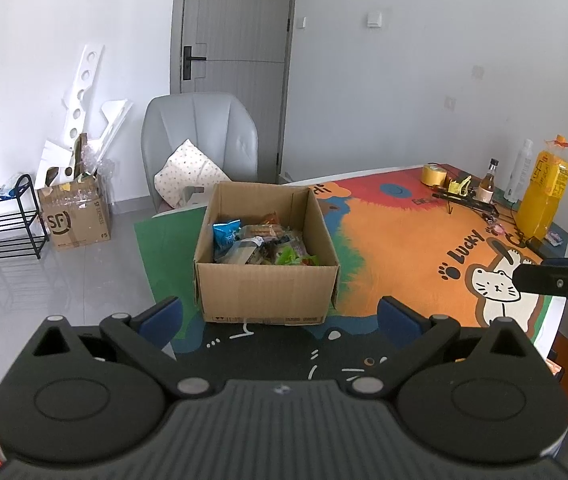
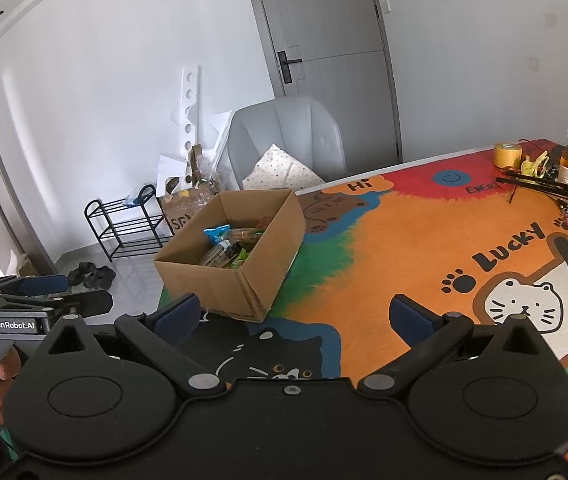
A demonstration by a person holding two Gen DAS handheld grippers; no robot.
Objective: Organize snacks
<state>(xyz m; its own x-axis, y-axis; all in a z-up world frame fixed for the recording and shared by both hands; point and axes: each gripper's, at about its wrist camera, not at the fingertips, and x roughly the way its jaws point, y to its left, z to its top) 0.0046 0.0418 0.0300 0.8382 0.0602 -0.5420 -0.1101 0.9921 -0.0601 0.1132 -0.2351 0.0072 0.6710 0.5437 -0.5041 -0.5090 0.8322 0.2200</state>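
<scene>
An open cardboard box (image 1: 266, 292) stands on the colourful cat-print tablecloth (image 1: 403, 240) near the table's left edge. It holds several snack packets (image 1: 262, 244), among them a blue one and a green one. In the right wrist view the same box (image 2: 224, 284) and its snack packets (image 2: 230, 248) lie ahead to the left. My left gripper (image 1: 280, 318) hovers open just in front of the box, nothing between its blue pads. Over the tablecloth my right gripper (image 2: 297, 314) is also open and empty, to the right of the box.
A tape roll (image 1: 433, 175), small bottles (image 1: 487, 184) and a tall yellow package (image 1: 543, 196) crowd the table's far right. A grey chair with a cushion (image 1: 200, 148) stands behind the box. On the floor at left are a second carton (image 1: 78, 216) and a black rack (image 1: 4, 220).
</scene>
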